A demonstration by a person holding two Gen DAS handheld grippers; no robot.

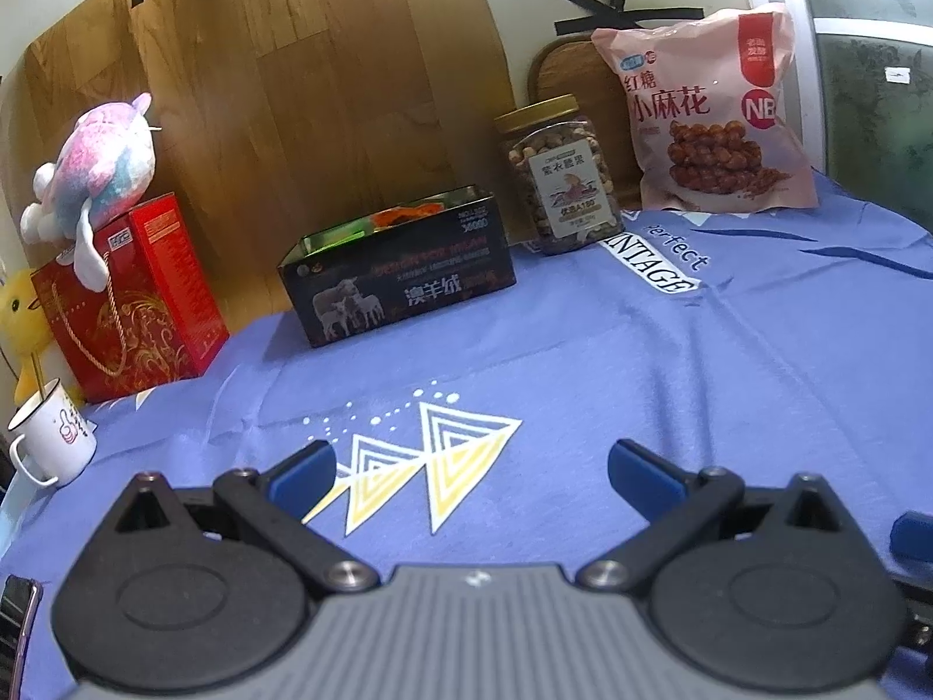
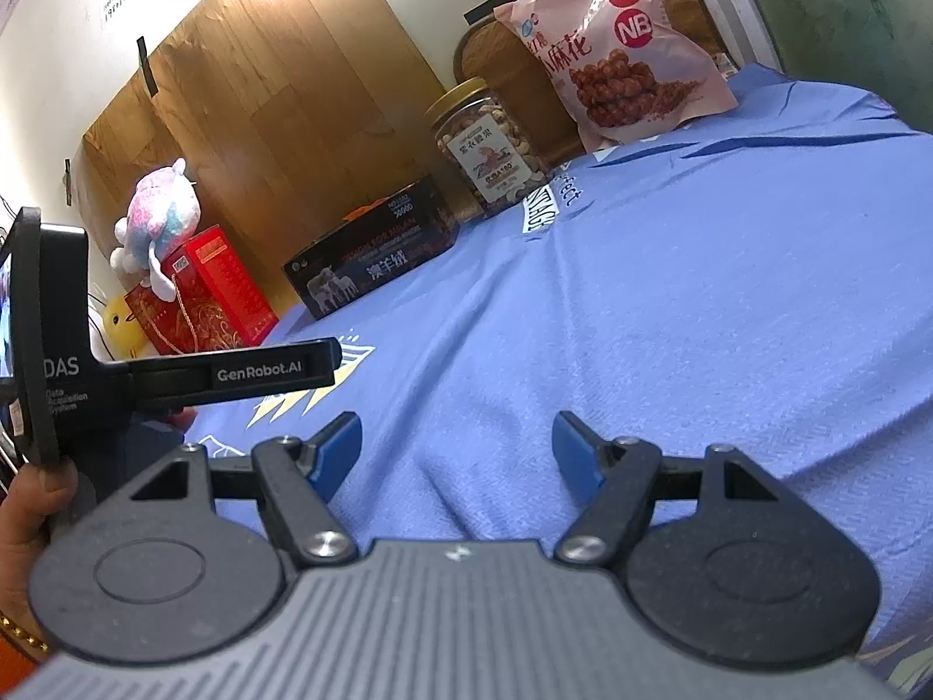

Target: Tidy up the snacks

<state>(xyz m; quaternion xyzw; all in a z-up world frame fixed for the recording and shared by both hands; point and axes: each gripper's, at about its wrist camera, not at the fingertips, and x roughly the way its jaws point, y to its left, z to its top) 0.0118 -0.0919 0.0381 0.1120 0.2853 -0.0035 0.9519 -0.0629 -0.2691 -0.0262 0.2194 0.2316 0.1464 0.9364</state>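
Observation:
A black box (image 1: 402, 274) with sheep printed on it stands open at the back of the blue cloth, with orange and green packets inside. To its right are a clear jar of nuts (image 1: 557, 175) with a gold lid and a pink snack bag (image 1: 708, 111) leaning on the wall. My left gripper (image 1: 472, 472) is open above the cloth's triangle print, well short of the box, holding nothing. The right wrist view has the same box (image 2: 373, 251), jar (image 2: 490, 146) and bag (image 2: 618, 46) far ahead. My right gripper (image 2: 458, 449) is open and empty over bare cloth.
A red gift box (image 1: 134, 303) topped by a plush toy (image 1: 99, 169) stands at the back left, with a white mug (image 1: 52, 437) near the cloth's left edge. The body of the left gripper (image 2: 175, 379), held by a hand (image 2: 29, 513), crosses the right wrist view's left side.

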